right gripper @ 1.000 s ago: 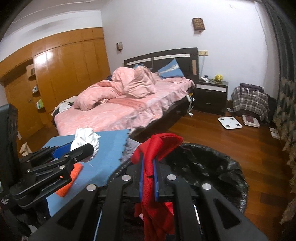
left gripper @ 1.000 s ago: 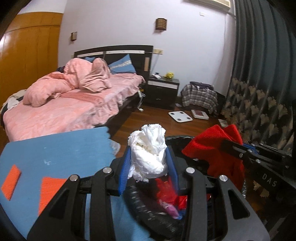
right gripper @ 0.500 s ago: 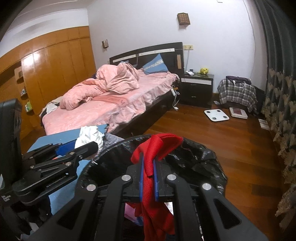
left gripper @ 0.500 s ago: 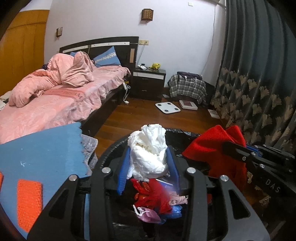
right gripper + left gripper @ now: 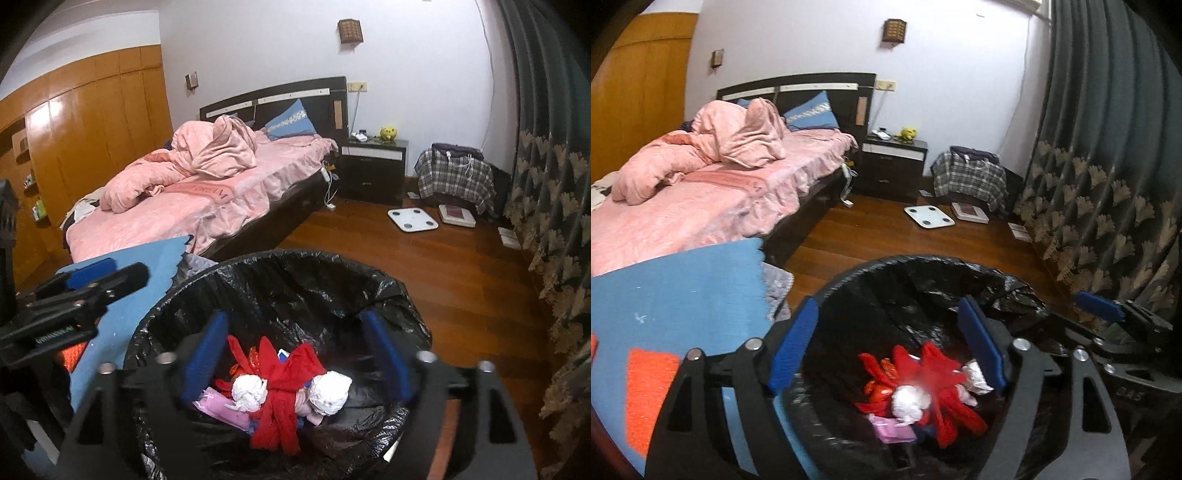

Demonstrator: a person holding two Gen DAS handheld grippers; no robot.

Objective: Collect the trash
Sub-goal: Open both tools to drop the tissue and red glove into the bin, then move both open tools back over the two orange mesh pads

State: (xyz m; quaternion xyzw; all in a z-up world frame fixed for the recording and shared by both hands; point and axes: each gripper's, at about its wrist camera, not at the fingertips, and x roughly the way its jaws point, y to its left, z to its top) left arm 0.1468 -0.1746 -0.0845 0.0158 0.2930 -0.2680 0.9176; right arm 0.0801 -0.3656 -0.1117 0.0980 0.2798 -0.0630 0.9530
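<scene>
Fingers (image 5: 798, 343) of both grippers gape empty above the bin (image 5: 258, 269); its soft, light trash (image 5: 284, 391) pinches anywhere.

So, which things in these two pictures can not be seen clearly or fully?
- Bottom of the trash bin: right wrist view, covered by the red cloth and white wads.
- Red cloth in the left wrist view: partly blurred, as if in motion.
- Small items on the nightstand: too small to name, both views.
- Orange patches on the blue mat: left wrist view, cut off by the picture edge and the left gripper.
</scene>
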